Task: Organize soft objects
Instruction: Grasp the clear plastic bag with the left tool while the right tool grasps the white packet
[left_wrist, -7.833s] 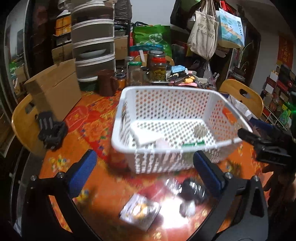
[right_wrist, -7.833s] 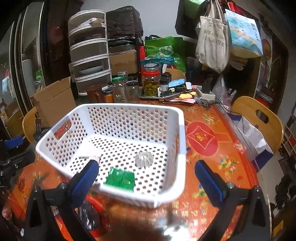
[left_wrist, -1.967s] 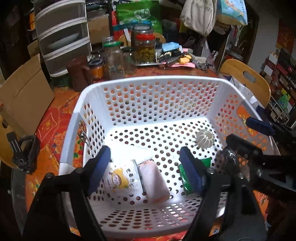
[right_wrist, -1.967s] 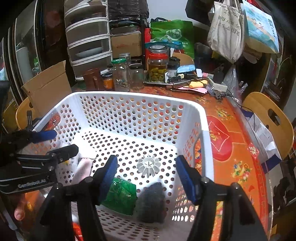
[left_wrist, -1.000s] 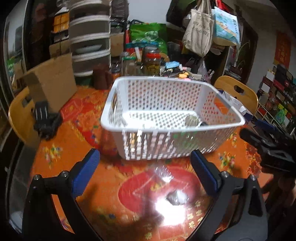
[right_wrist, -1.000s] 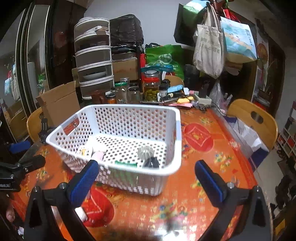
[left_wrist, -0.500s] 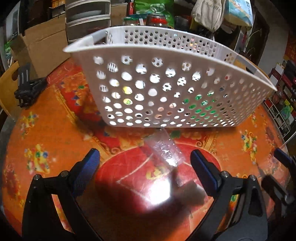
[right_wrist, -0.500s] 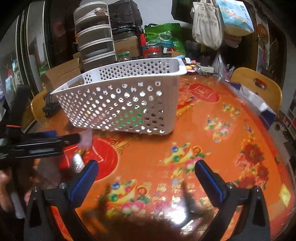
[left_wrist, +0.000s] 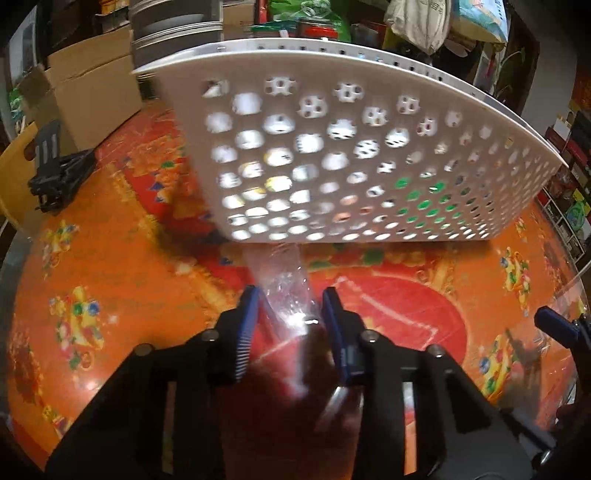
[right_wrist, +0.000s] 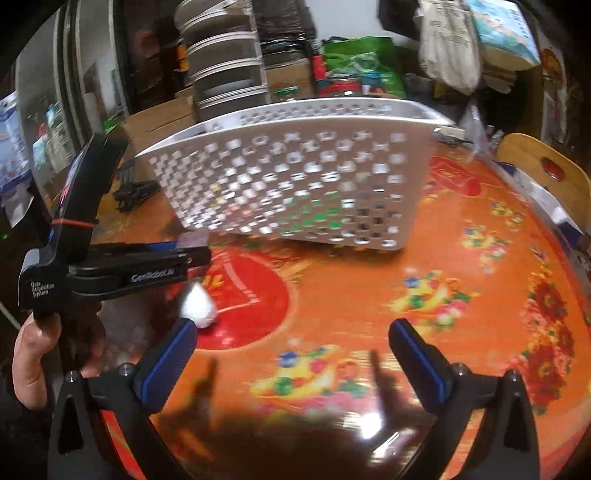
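So the round table with the glossy orange-and-red flowered cover (left_wrist: 110, 280) is my whole work surface, and the white perforated plastic basket (left_wrist: 369, 155) sits in the middle of it because that's where the soft stuff goes; green and pale shapes show through its holes. I've got my left gripper (left_wrist: 288, 306) down low just in front of the basket wall. Its jaws have just been closing around the crinkly clear plastic packet (left_wrist: 282, 284) lying on the table, which sits right between the blue pads (left_wrist: 245, 314), probably pinched now. My right gripper (right_wrist: 291, 350) hangs spread wide and empty, I reckon just waiting.
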